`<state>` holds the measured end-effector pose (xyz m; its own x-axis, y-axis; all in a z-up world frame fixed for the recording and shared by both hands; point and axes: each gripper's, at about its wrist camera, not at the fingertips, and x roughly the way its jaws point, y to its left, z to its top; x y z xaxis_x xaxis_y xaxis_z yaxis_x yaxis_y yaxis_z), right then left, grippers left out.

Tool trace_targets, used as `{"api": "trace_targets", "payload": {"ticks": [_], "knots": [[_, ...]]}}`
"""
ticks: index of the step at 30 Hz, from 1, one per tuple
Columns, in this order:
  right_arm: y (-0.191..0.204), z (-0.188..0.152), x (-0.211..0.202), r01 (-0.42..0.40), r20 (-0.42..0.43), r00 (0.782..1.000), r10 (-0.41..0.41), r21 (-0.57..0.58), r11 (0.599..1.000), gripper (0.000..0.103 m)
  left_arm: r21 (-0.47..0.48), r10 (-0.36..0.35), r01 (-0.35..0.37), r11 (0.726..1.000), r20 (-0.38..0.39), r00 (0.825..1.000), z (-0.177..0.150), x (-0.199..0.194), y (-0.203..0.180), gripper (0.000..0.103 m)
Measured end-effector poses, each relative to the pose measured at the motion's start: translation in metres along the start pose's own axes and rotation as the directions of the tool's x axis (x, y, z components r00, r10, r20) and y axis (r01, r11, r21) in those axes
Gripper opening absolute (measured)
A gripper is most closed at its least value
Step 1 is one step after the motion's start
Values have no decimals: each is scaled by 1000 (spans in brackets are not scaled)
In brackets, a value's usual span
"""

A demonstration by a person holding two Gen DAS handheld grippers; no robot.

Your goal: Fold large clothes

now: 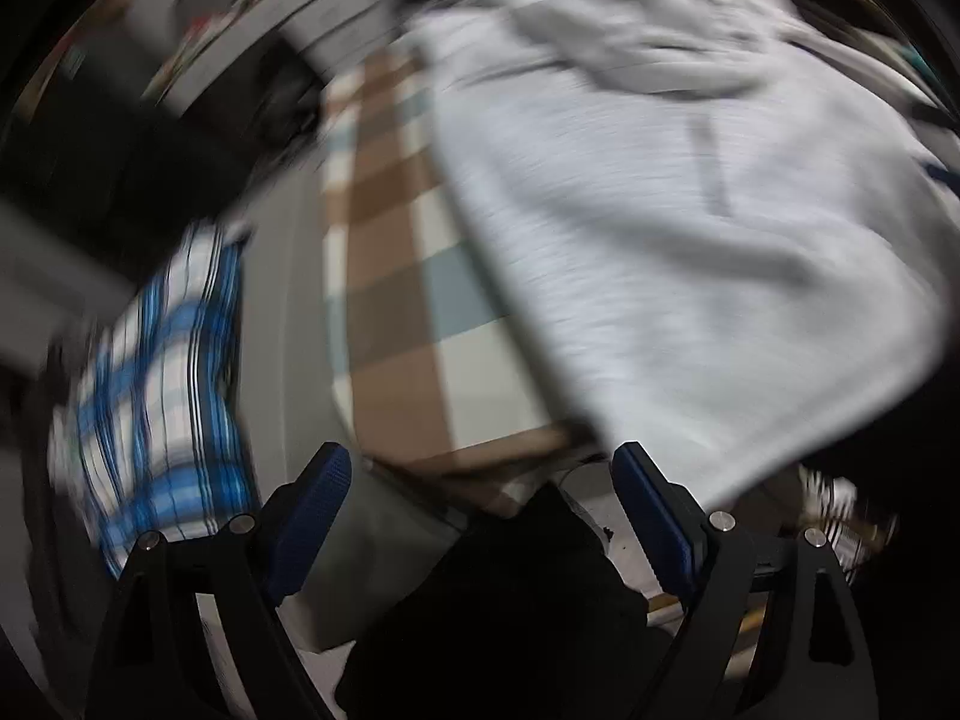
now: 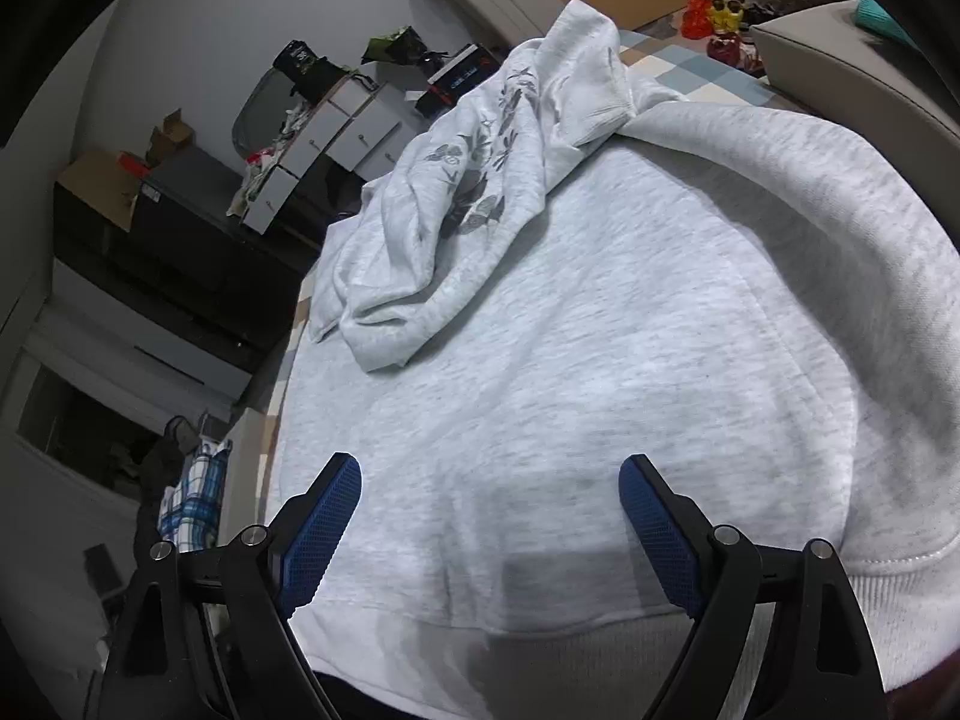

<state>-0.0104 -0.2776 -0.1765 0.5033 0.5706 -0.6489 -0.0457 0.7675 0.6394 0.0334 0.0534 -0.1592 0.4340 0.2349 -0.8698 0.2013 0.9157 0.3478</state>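
Sweatshirt (image 2: pixel 600 360), light grey and large, is shown spread flat over a surface covered by a checked cloth (image 1: pixel 390 240) in brown, white and pale blue; whether that surface is a bed or a tabletop cannot be told from either view. One sleeve (image 2: pixel 828 228) is seen curving along the garment's right side, and the ribbed hem (image 2: pixel 540 648) lies nearest the right wrist camera. The upper part, bearing a dark floral print (image 2: pixel 480 162), is bunched and folded back onto the body of the garment. In the blurred left wrist view, the sweatshirt's edge (image 1: pixel 690 276) is seen hanging past the corner of the checked cloth. A blue-and-white plaid fabric (image 1: pixel 162 396) is visible at the left, apart from the sweatshirt. The right gripper (image 2: pixel 489 480) is held above the hem region with its fingers (image 2: pixel 324 522) spread wide and nothing pinched between them. The left gripper (image 1: pixel 480 474) is placed beside the cloth's corner, its fingers (image 1: pixel 312 516) likewise spread apart and empty.
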Motion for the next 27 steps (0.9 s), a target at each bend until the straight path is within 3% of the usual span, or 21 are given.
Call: {"api": "trace_targets", "payload": {"ticks": [3,7,10,14,16,17,18,22,25,27], "knots": [[1,-1,-1,-7,2,1000,7,-2,1000,89,134,-50,45,990,36,998,-4,-10,-28,87],[-1,-1,-3,-14,3,1000,14,15,1000,89,287,106,-100,953,-6,994,1,20,-55,87],[-5,-1,-4,-24,4,1000,23,36,999,89,335,103,-81,939,-48,994,4,35,-56,87],[-8,-1,-5,-38,6,999,37,54,998,89,356,93,-75,932,-34,995,6,38,-48,85],[-7,-1,-4,-37,4,999,37,57,998,89,360,85,-68,931,-31,996,5,39,-43,62],[-6,-1,-4,-36,3,999,35,54,998,89,345,63,-43,938,-49,997,3,39,-41,35],[-5,-1,-3,-34,2,999,34,50,998,89,321,46,-21,947,-70,997,1,39,-37,15],[-4,-2,-3,-30,1,1000,30,46,998,89,231,9,11,973,-84,996,-9,37,-21,5],[-4,-2,-1,-28,-1,1000,28,54,998,89,176,88,-77,981,-55,995,-16,34,-4,4],[-6,-2,-1,-25,-2,1000,25,60,998,89,131,46,-42,991,-28,999,-20,24,7,4]]}}
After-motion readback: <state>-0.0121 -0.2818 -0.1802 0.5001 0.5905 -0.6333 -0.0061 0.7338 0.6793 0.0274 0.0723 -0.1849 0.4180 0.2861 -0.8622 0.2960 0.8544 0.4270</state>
